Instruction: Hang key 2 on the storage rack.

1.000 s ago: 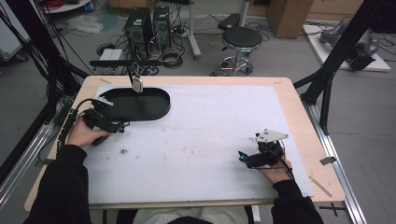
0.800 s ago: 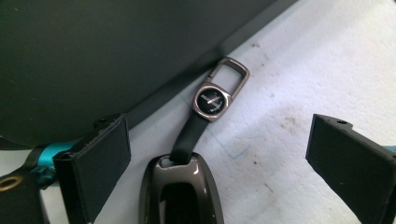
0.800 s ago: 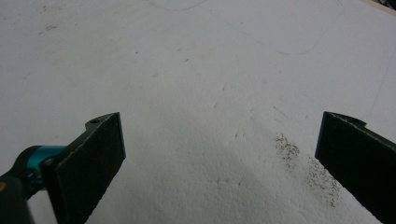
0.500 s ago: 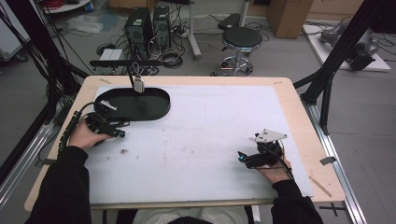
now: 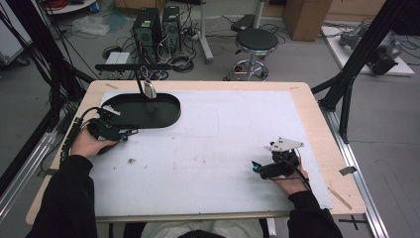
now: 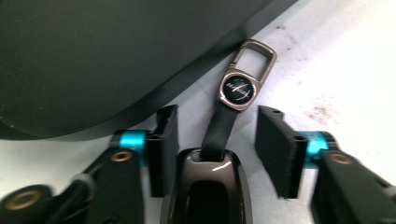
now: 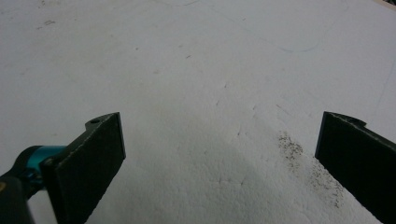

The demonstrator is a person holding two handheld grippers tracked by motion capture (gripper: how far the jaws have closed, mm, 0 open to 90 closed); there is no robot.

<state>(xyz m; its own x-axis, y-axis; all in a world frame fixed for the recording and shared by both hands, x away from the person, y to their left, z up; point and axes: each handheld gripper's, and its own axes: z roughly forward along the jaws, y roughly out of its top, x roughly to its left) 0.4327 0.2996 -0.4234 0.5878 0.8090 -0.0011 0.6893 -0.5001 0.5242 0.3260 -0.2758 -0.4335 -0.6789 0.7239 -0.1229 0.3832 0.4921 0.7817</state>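
Key fob (image 6: 205, 196): lies betw. left tool (image 6: 217, 140) jaws, untouched; strap + clip (image 6: 243, 84) point away toward tray (image 6: 93, 56) rim.
Left tool: open.
Right tool (image 7: 219, 154): open wide over bench (image 7: 196, 70).

a wooden table (image 5: 317, 124) carries a white foam sheet (image 5: 223, 139) over most of its top. on the sheet lie a black oval tray (image 5: 148, 110) (far left corner) and a key fob (image 6: 219, 140) just beside its rim.
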